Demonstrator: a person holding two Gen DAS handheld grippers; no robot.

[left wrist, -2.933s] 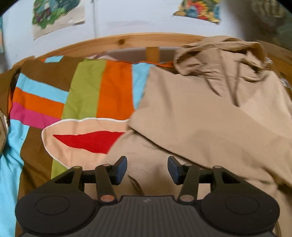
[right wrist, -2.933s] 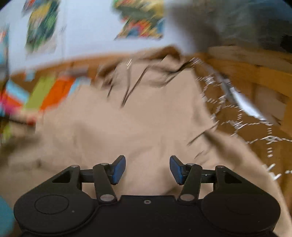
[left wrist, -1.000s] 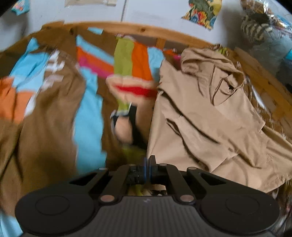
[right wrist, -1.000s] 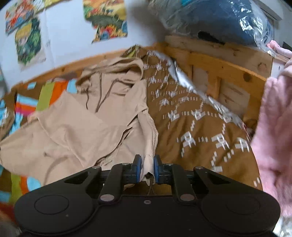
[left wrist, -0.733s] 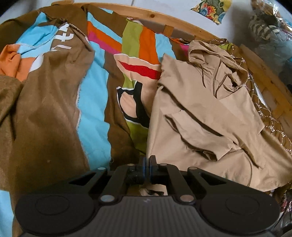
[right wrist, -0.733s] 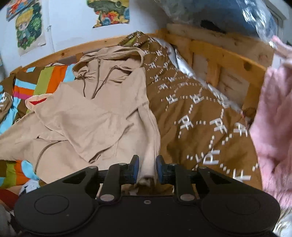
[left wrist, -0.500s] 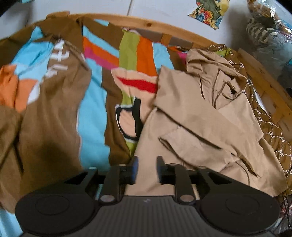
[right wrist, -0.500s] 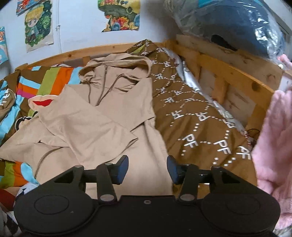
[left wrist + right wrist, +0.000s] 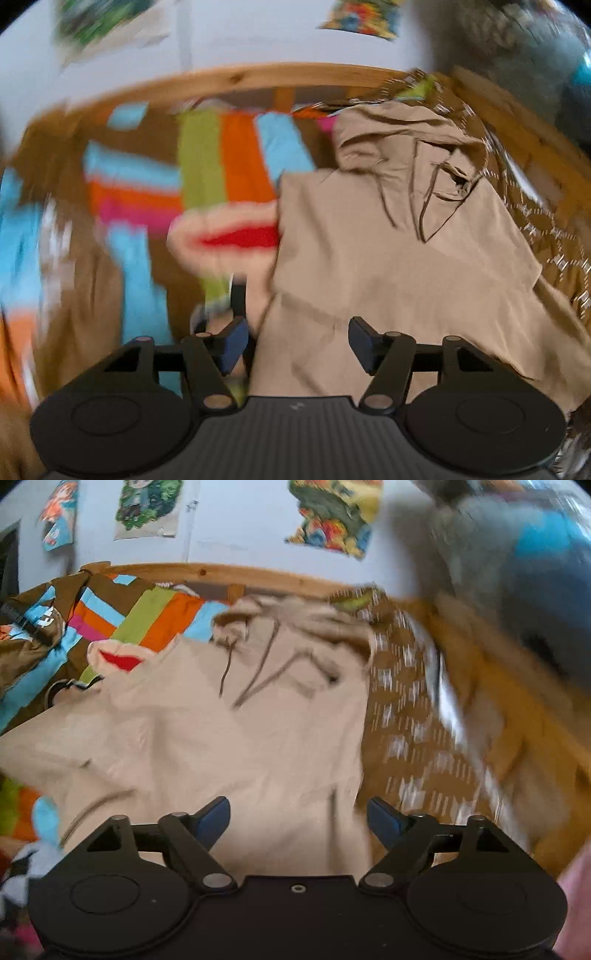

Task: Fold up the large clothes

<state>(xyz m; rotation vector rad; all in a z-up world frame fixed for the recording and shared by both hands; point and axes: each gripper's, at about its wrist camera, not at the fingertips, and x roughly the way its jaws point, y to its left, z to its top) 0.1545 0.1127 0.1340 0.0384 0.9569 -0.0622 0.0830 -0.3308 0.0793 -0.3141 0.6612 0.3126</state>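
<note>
Left gripper [image 9: 295,343]: jaws spread wide, nothing between them; tan fabric lies under the gap.
Right gripper [image 9: 298,821]: jaws spread wide, empty; the hoodie's right edge runs up between them.
Hoodie [image 9: 388,258]: tan, lying on the bed directly ahead of both pairs of jaws. In the left wrist view its left edge starts just ahead of the left jaw and the body fills the space ahead and to the right. In the right wrist view [image 9: 229,746] it fills the area ahead and to the left.
Folded layers: creases and overlapping panels show across the body; the exact fold cannot be told through the blur.
Hood [image 9: 410,147]: at the far end of the garment, bunched, with dark drawstrings [image 9: 255,675] trailing toward the jaws.
Striped bedspread [image 9: 221,162]: bright colour bands, left of the hoodie, beyond the left jaw.
Brown patterned blanket [image 9: 406,731]: touching the hoodie's right side, ahead of the right jaw.
Wooden bed frame [image 9: 236,79]: beyond the hood.
Wall posters [image 9: 332,517]: farthest, above the frame.
</note>
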